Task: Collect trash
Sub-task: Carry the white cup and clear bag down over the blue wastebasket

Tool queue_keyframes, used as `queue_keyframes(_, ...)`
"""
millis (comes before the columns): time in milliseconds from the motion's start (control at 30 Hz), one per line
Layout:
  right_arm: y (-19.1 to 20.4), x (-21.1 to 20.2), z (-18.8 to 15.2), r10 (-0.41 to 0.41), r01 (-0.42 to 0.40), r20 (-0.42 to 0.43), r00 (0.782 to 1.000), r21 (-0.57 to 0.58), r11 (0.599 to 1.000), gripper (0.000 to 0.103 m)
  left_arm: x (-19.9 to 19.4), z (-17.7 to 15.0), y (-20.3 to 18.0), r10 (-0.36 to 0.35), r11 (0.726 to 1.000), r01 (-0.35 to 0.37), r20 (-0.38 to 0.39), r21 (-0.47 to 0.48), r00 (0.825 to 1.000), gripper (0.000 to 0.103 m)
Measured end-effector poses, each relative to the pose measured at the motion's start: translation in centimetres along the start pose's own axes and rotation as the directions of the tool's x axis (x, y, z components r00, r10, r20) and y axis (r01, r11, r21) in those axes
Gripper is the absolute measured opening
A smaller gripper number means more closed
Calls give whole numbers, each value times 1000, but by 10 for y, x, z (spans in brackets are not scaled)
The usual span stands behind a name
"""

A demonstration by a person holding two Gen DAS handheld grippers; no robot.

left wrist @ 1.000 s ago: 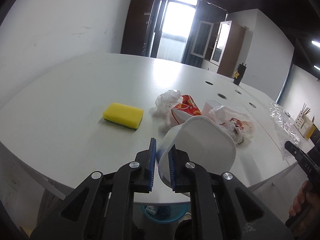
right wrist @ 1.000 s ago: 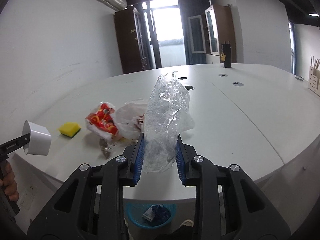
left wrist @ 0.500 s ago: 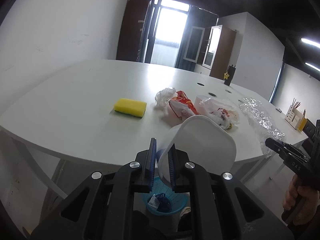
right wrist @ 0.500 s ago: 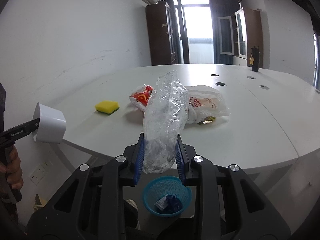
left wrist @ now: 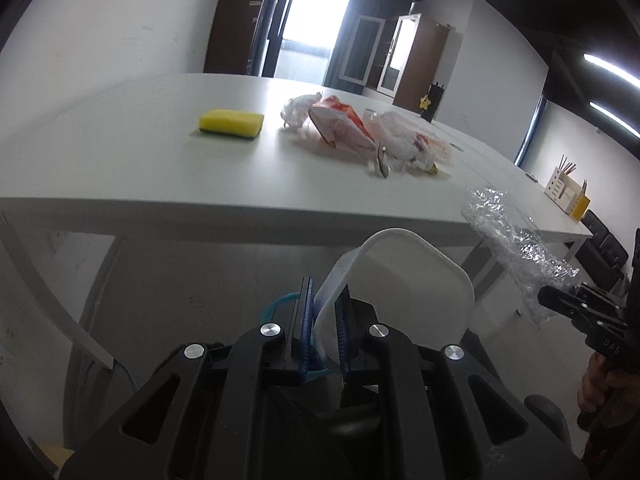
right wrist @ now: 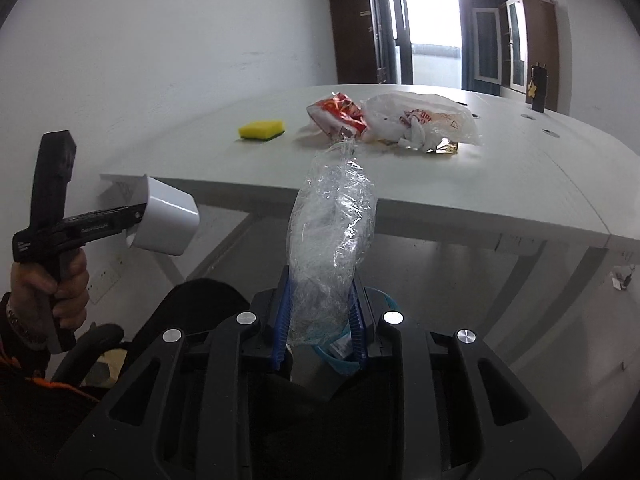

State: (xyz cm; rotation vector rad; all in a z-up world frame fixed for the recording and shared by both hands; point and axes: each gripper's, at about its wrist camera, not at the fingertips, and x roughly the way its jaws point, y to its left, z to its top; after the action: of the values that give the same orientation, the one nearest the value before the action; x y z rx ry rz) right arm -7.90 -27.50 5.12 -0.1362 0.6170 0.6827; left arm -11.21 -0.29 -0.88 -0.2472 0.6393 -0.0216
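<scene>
My left gripper (left wrist: 322, 330) is shut on the rim of a white plastic container (left wrist: 404, 288), held below the table edge; it also shows in the right wrist view (right wrist: 168, 220). My right gripper (right wrist: 320, 320) is shut on a crumpled clear plastic wrap (right wrist: 332, 232), which also shows in the left wrist view (left wrist: 516, 236). A blue waste basket (right wrist: 344, 356) sits on the floor just behind the right fingers, and its rim (left wrist: 280, 304) shows behind my left fingers. On the white table (left wrist: 120, 168) lie a red snack bag (left wrist: 340, 128), a white plastic bag (left wrist: 412, 144) and a crumpled tissue (left wrist: 296, 112).
A yellow sponge (left wrist: 232, 123) lies on the table left of the trash. A black bottle (right wrist: 538, 88) stands far back. A desk organiser (left wrist: 566, 196) stands at the right. Table legs (right wrist: 516, 276) stand near the basket. A dark chair (right wrist: 192, 312) is below.
Both grippers have dropped from above the table to below its edge, still holding the container and the wrap. The basket now sits right behind the fingers.
</scene>
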Motion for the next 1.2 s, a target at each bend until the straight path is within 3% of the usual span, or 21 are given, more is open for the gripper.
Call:
queue_keyframes(400,23,49,-43,111,-114,-176,978,-6,994,24,59,-57,21,17,998,-26,-161,-52,987,9)
queue_keyframes(767,-8,121,-72,78,-53,-296,952,92,994,24,129,-71,36,27,996,-47,-244,-74,969,8)
queue_keyframes(900,-20,148,-68,92,-44,-330,940,150,988,24,162,-73,50,-45,981,-20,-323,-195,945,7)
queue_keyframes(1200,-34,211,-72,69,5,-409,910,176,984,24,216,-57,59,13,970,-101,-370,-221,929,7)
